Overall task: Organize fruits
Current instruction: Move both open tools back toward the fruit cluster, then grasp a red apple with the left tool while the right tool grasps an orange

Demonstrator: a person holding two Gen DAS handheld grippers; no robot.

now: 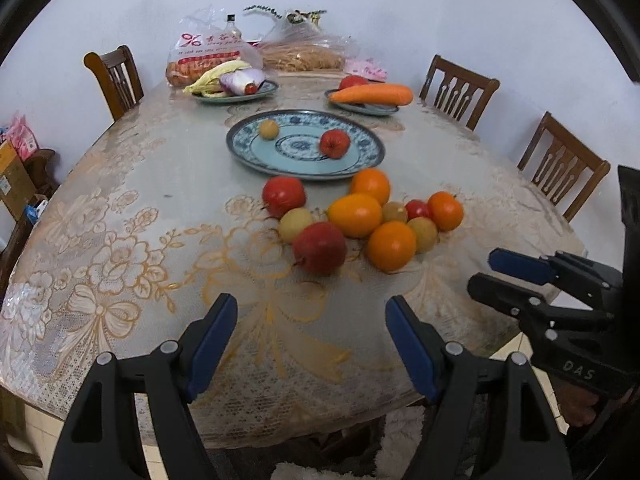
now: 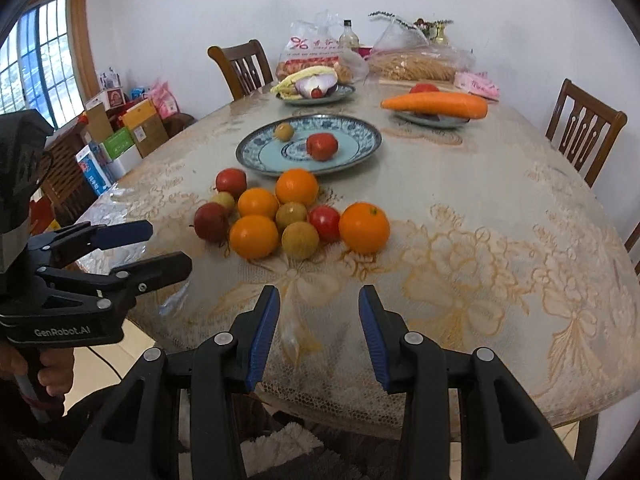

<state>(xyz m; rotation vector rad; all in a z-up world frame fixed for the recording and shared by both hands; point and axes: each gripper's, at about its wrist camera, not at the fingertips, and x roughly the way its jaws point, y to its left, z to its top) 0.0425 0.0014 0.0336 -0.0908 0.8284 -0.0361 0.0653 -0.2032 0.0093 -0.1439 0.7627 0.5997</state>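
A blue patterned plate (image 1: 360, 162) (image 2: 360, 148) sits mid-table with a red apple (image 1: 334, 143) (image 2: 322, 146) and a small yellow fruit (image 1: 268, 129) (image 2: 284, 131) on it. In front of it lies a cluster of several oranges (image 1: 391, 245) (image 2: 364, 227), red apples (image 1: 319, 247) (image 2: 211, 222) and small yellow fruits (image 2: 300, 240). My left gripper (image 1: 311, 312) is open and empty, near the table's front edge, short of the cluster. My right gripper (image 2: 319, 304) is open and empty, also short of the cluster. Each gripper shows in the other's view (image 1: 486, 270) (image 2: 166, 246).
A plate with a carrot (image 1: 372, 94) (image 2: 436, 105) stands back right. A plate with corn and onion (image 1: 234, 82) (image 2: 314, 84) stands back left, with plastic bags (image 1: 208, 54) behind. Wooden chairs (image 1: 560, 164) (image 2: 582, 130) surround the table. Boxes (image 2: 120, 132) are stacked at left.
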